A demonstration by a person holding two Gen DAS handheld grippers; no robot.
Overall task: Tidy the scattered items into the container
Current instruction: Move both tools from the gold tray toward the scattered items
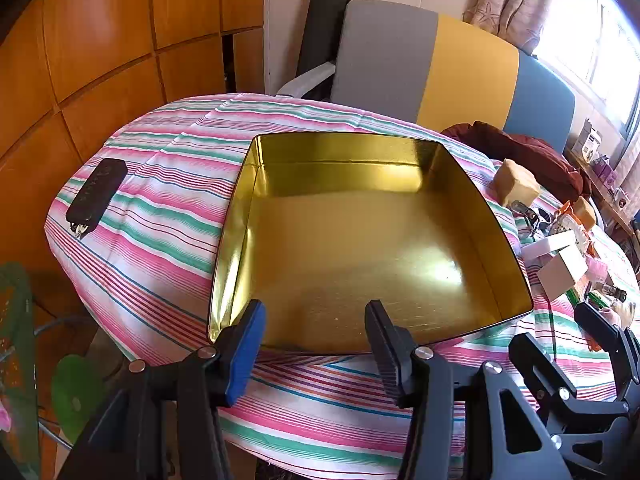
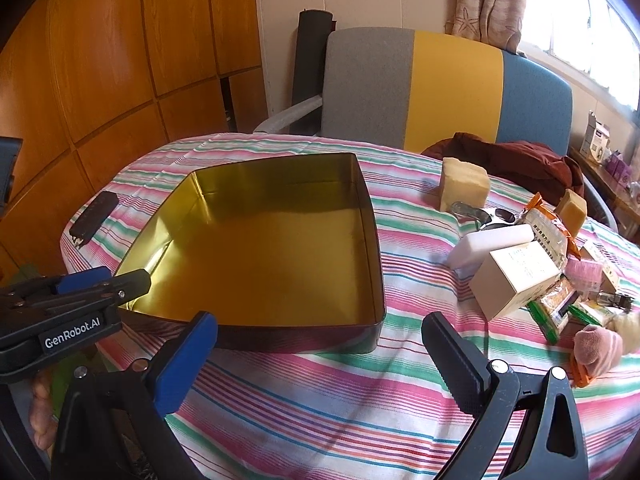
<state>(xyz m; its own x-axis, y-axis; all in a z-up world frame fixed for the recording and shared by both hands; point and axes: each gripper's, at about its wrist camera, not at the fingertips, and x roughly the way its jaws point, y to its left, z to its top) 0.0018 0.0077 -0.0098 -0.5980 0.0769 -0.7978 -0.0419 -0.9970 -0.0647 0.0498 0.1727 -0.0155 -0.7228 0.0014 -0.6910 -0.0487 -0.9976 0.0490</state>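
— So, starting at the far left, what lies on the striped cloth (image 2: 304, 392)?

— A dark key case (image 1: 97, 190) with keys at its near end, near the table's left edge and well apart from everything else. Behind it stand orange wooden cabinet doors (image 1: 100, 28).

— And next to the right?

— The gold tin (image 1: 360, 240), square, open-topped, nothing in it. The left gripper (image 1: 316, 320) hovers at its near edge with the fingers spread apart and nothing between them. In the right wrist view the same gripper (image 2: 116, 280) comes in from the left over the tin's near-left corner.

— And the right gripper?

— The right gripper (image 2: 320, 344) sits just in front of the tin's near wall, its fingers wide apart and holding nothing.

— What is to the right of the tin?

— The scattered things, all still on the cloth: a tan block (image 2: 464, 184) at the back, sunglasses (image 2: 480, 212) beside it, a white bar (image 2: 492, 244), a small cardboard box (image 2: 516, 280), snack packets (image 2: 548, 236) and a pink sock (image 2: 598, 350) nearest the camera. A smaller tan block (image 2: 572, 208) sits farther right.

— Behind all that?

— A chair (image 2: 452, 84) with a grey, yellow and blue back, and a dark red cloth (image 2: 516, 160) heaped at the table's far edge.
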